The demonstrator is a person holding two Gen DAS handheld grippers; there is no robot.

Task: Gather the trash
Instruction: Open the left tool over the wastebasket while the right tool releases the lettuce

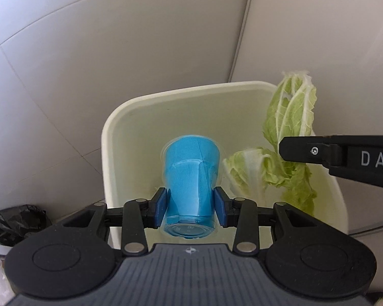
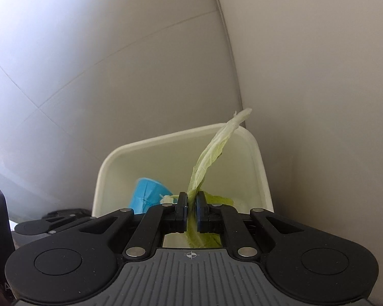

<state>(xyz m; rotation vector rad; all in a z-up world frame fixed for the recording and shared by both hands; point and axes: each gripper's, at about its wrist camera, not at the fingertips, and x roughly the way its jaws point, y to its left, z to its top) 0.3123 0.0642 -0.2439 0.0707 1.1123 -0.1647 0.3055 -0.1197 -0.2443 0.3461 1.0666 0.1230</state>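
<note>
Both sets of jaws are closed on trash above the cream bin. On the left gripper, the blue pads press either side of a clear plastic cup with blue paper inside, its base turned toward the camera and its mouth pointing down into the bin. On the right gripper, the pads are nearly together, pinching a pale green cabbage leaf that stands up past the far rim of the bin. From the left wrist view the leaf looks crinkled with white ribs, its lower part hanging inside the bin. A crumpled black bag sits low left, partly cut off by the gripper body.
</note>
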